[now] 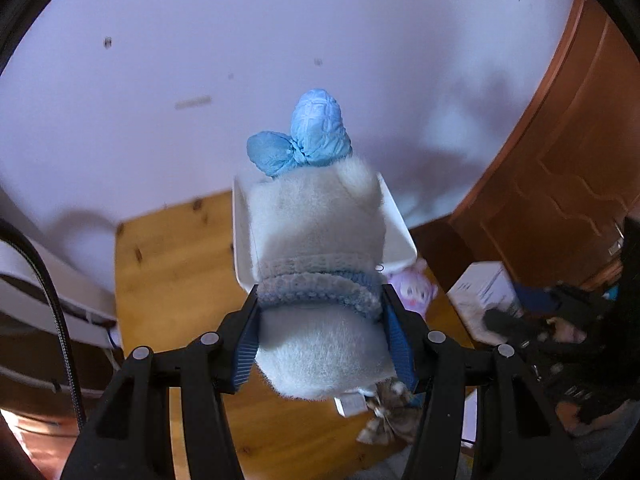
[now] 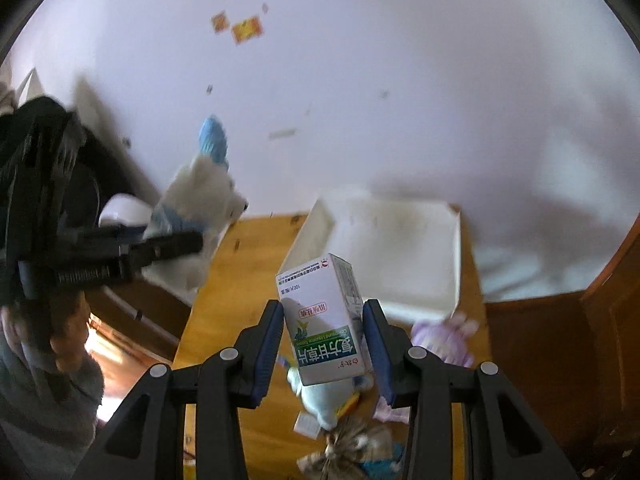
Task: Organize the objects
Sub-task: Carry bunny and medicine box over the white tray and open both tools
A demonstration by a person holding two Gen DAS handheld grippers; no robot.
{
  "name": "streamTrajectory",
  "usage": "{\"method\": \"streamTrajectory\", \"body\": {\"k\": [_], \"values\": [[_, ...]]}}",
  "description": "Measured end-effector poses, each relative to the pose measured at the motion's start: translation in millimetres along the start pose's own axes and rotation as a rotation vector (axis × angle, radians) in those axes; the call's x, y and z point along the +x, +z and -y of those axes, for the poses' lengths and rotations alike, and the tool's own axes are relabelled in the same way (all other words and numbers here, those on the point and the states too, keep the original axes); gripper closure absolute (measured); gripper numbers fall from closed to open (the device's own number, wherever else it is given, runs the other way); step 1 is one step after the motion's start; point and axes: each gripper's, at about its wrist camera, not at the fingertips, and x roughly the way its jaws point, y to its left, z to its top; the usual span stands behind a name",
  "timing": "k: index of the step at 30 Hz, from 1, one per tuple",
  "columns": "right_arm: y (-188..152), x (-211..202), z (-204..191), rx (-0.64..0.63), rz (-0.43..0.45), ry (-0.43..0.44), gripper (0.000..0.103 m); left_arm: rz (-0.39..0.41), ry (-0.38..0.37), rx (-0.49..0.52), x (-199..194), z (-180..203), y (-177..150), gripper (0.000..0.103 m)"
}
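Observation:
My left gripper (image 1: 320, 312) is shut on a white plush toy (image 1: 320, 264) with a blue bow and a blue knitted collar, held in the air above the wooden table (image 1: 176, 272). The toy hides most of a white tray (image 1: 396, 224) behind it. The right wrist view shows the same toy (image 2: 200, 200) in the left gripper (image 2: 176, 246) at the left. My right gripper (image 2: 324, 312) is shut on a white and green medicine box (image 2: 326, 320), held above the table in front of the white tray (image 2: 400, 248).
A purple plush (image 2: 444, 340) lies by the tray's near corner. A pale blue plush (image 2: 324, 396), a brown patterned bow (image 2: 352, 444) and small packets lie on the table (image 2: 240, 264) below the box. A white carton (image 1: 484, 292) and a wooden door (image 1: 568, 168) are at the right.

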Motion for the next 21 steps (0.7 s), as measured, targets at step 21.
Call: {"method": "streamTrajectory", "body": {"k": [21], "values": [[123.9, 84.2, 72.8, 0.107, -0.024, -0.038, 0.061, 0.087, 0.183, -0.090, 63.9, 9.6, 107.7, 0.044]]}}
